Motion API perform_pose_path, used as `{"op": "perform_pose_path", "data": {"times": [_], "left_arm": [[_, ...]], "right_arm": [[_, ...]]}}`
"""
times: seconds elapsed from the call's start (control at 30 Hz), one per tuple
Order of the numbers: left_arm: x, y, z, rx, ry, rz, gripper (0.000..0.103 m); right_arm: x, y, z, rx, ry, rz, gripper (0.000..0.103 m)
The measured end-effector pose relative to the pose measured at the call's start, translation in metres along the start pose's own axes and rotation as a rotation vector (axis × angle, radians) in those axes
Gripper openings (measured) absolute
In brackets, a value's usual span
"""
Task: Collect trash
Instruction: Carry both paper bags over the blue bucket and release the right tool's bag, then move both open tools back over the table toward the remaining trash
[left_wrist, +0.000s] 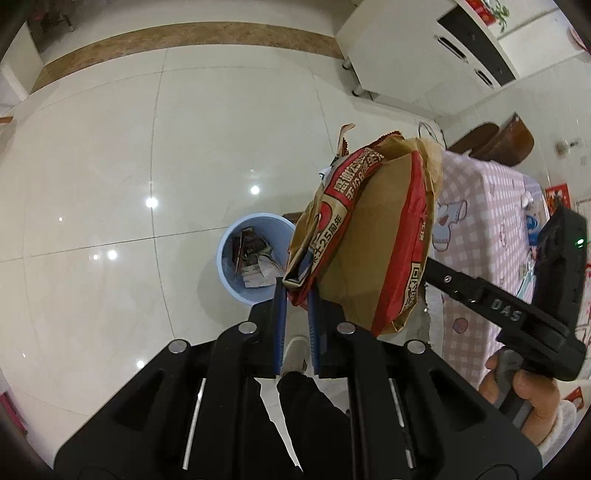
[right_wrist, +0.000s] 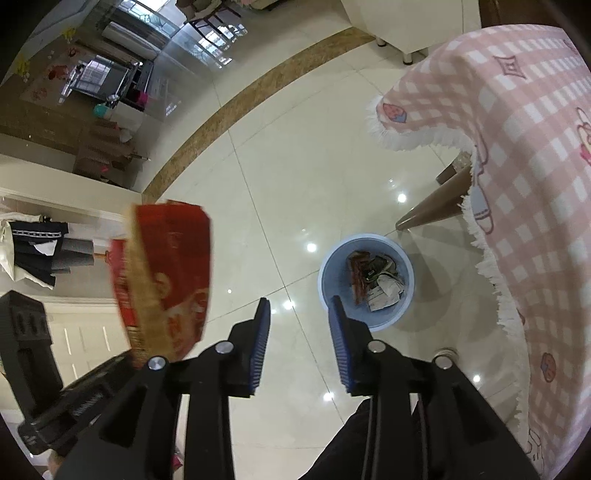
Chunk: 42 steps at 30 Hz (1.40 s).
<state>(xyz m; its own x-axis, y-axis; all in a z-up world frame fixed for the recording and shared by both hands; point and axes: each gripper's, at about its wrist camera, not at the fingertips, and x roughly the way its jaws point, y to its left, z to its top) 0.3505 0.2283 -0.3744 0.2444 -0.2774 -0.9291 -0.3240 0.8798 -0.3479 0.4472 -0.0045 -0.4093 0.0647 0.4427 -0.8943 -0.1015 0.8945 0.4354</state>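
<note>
The round light-blue plastic bin (right_wrist: 365, 282) stands on glossy cream floor tiles (left_wrist: 110, 166) and serves as the landmark. Its mouth is open from above, though crumpled wrappers and paper (right_wrist: 375, 282) already cover its bottom. On the bin's far side and out toward the brown marble floor strip (left_wrist: 184, 40), the tiles lie bare and wide. Close to the bin on one side hangs the fringed pink-and-white checked tablecloth (right_wrist: 517, 166), with a slanted brown wooden table leg (right_wrist: 432, 210) just behind the bin's rim. In the left wrist view a brown-and-red paper bag (left_wrist: 369, 236) hangs over the bin's near edge and partly blocks the way down. A white cabinet on short legs (left_wrist: 399, 48) stands well apart.
</note>
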Motion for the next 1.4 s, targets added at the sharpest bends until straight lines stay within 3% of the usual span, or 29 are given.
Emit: {"op": "perform_pose_path", "data": {"times": [0.4,0.6,0.63,0.73,0.97,1.17,1.4], "left_arm": [[0.021,-0.038,0.006,0.081,0.066,0.011,0.011],[0.028,-0.047,0.015,0.075,0.101,0.005,0.015],[0.03,-0.048,0.016,0.073,0.106,0.008,0.019],[0.031,-0.054,0.017,0.075,0.096,0.023,0.057],[0.025,-0.068,0.018,0.104,0.086,0.021,0.057],[0.012,-0.11,0.024,0.181,0.056,-0.006,0.057],[0.011,-0.213,0.02,0.372,0.052,-0.064,0.058]], "right_arm": [[-0.039,-0.017,0.0,0.055,-0.064,0.031,0.036],[-0.054,-0.032,-0.002,0.101,-0.085,0.059,0.036],[-0.057,-0.036,-0.003,0.11,-0.09,0.061,0.036],[-0.062,-0.044,-0.005,0.127,-0.099,0.062,0.036],[-0.08,-0.058,-0.01,0.161,-0.13,0.067,0.036],[-0.108,-0.071,-0.013,0.203,-0.195,0.078,0.036],[-0.166,-0.128,-0.023,0.307,-0.312,0.05,0.036]]}}
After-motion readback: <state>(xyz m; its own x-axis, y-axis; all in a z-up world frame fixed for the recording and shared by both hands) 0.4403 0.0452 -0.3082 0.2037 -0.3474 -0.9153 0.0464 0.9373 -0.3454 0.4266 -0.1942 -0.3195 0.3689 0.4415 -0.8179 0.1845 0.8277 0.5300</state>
